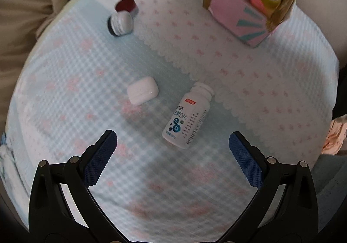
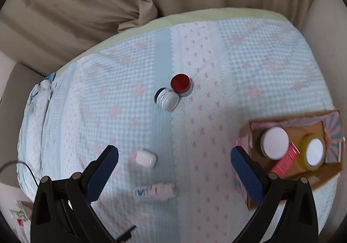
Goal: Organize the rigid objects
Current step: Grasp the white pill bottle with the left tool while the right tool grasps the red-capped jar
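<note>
Both the left gripper and right gripper hang open and empty over the bedspread. The left view reads the pill bottle lying at 12 o'clock; the right view blurs it. The box at 3 o'clock shows its jars from above. A white case lies at 11.

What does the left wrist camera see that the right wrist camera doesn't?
Only the left wrist view shows the bottle's printed label sharply, and a peach cloth at the right edge. Only the right wrist view shows a black cable and papers at lower left. Both show the white case, the red-lidded jar, the white-capped jar and the pink box.
</note>
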Motion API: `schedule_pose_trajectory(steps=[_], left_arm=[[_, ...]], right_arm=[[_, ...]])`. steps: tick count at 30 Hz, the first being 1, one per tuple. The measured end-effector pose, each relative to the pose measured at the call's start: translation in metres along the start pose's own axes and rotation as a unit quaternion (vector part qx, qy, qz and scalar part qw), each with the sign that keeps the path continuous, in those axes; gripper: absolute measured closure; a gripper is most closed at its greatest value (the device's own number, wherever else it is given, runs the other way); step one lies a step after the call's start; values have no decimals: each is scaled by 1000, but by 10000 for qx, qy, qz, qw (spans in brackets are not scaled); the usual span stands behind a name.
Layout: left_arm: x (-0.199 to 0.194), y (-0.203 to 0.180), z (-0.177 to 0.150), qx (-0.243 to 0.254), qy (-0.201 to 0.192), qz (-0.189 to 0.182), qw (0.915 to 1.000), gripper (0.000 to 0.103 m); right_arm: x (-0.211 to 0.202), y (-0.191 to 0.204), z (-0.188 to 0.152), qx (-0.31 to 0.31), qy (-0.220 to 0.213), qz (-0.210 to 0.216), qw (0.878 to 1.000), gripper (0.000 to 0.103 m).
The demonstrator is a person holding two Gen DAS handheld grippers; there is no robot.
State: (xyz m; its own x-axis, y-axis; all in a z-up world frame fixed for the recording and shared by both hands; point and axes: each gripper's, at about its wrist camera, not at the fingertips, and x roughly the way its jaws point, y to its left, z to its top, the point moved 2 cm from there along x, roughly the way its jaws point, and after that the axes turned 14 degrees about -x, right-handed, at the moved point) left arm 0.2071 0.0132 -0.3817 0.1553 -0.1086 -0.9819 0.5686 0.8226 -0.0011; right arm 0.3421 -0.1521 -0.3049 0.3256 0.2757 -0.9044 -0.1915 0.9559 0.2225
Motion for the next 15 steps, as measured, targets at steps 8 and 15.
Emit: schedule_pose_trajectory(steps=[8, 15], left_arm=[[62, -7, 7, 493, 462, 20, 9977, 4], [99, -27, 3, 973, 708, 105, 9927, 15]], right_arm=[[86, -24, 44, 120, 544, -62, 9984, 0], [161, -41, 75, 508, 1015, -29, 9935, 0]])
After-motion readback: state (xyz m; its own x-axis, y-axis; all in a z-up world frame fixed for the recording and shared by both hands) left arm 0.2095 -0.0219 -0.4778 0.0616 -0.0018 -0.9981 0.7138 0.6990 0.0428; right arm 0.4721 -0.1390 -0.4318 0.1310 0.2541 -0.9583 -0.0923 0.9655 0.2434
